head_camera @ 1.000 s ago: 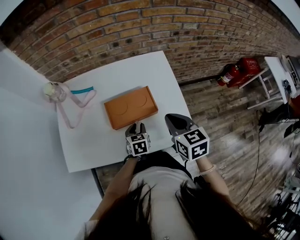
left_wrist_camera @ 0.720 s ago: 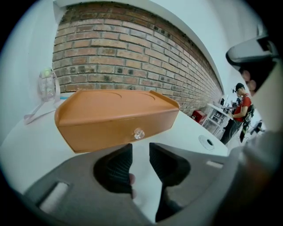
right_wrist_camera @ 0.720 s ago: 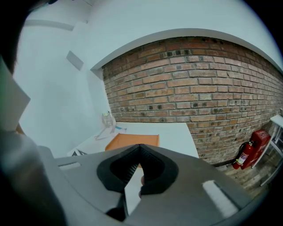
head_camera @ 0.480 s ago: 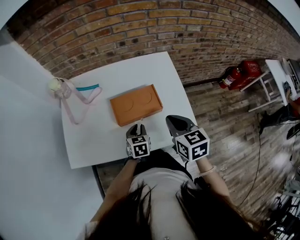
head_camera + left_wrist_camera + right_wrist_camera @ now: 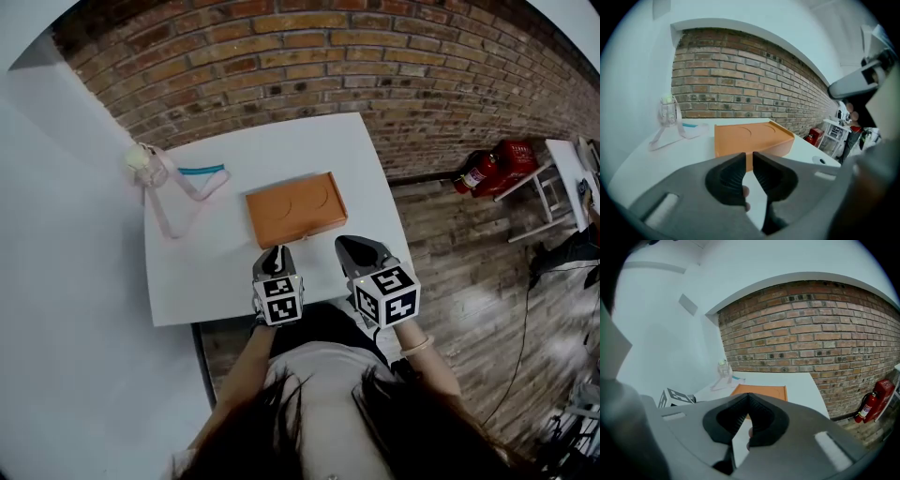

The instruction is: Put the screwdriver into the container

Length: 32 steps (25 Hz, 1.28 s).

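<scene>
Brick wall (image 5: 328,56), flat rect. orange box (image 5: 295,209) (matte)

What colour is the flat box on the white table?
The box is plain orange, best seen in the head view.

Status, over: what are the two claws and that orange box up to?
Left gripper empty, jaws closing; right gripper shut, empty. Orange box just ahead on table. Teal item lies beyond, untouched. Path clear.
</scene>
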Available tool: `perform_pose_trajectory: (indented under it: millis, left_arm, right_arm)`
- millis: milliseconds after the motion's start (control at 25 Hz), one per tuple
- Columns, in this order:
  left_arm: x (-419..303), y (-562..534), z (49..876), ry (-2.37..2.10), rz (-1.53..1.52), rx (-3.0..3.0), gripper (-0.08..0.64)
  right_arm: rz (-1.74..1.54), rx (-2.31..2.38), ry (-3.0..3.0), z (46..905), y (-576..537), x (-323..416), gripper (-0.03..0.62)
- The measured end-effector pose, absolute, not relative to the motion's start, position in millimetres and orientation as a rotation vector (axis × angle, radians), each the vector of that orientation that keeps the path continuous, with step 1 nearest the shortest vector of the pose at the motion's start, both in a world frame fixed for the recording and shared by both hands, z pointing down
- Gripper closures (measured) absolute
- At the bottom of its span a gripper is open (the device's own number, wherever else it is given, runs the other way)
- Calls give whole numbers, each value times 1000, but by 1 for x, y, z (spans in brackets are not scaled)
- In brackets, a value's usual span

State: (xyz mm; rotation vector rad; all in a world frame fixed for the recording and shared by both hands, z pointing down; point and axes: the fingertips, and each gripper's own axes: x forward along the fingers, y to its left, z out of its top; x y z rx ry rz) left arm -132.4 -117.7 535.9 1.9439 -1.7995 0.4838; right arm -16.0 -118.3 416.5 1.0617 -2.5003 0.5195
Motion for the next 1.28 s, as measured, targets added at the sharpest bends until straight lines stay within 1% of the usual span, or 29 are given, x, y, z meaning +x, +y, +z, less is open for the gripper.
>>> perform_pose_trajectory:
  millis: [280,600,1000,1280]
  left_arm:
    - [-155,-108,496,-1894,480,2004,535]
    - [-171,-97,447,-1937,428,2084,544]
    - [-166,-78,385,-1987,313,2175,555]
    - [-148,-61,355,-2051,264,2146,560]
  right_arm:
    - [439,1046,-2505,411,-107,-30,586]
    - [426,1077,-2559,392,-103,-39,586]
    - [303,1124,-2622,361,-91,-38,586]
    - [233,1110,-2697,331,-77,-20,586]
